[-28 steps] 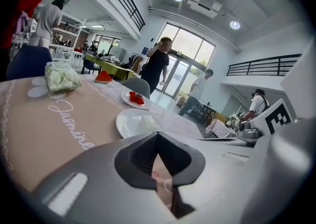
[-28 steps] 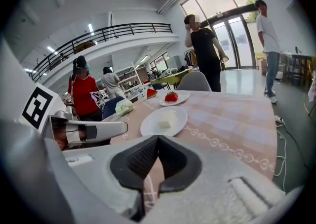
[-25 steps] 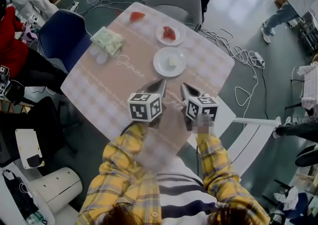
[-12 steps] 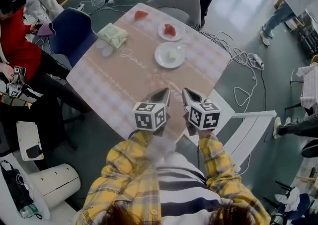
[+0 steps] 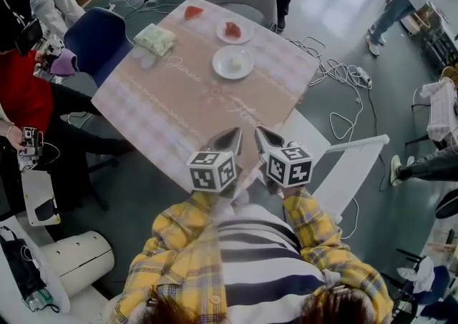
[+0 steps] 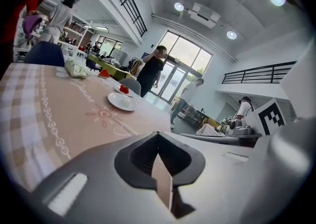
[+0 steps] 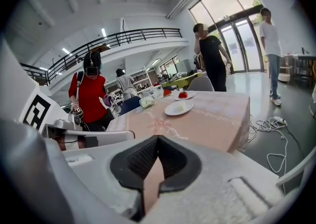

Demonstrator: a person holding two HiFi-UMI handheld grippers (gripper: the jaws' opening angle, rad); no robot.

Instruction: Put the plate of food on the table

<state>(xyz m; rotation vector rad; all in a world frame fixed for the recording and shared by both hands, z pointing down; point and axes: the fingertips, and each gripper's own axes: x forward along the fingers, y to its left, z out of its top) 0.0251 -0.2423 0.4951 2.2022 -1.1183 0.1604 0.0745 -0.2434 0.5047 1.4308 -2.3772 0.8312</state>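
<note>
— Head view, upper middle: is the plate of food (image 5: 232,63) on the table (image 5: 172,108)?
— Yes, flat, well in from the edges. Left gripper (image 5: 235,134) and right gripper (image 5: 260,133), lower centre, are both clenched on nothing. I'd judge it done; draw back without catching the near edge.

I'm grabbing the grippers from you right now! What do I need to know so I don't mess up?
Left gripper: fingers shut, nothing in them, above the near edge of the table.
Right gripper: the same, shut and empty, beside the left one.
Things: a plate with pale food and a plate with red food stand on the far half of the table; a red slice and a pale green bundle lie there too.
Done: both plates are on the table.
To do: probably nothing; no other plate shows in these views.
</note>
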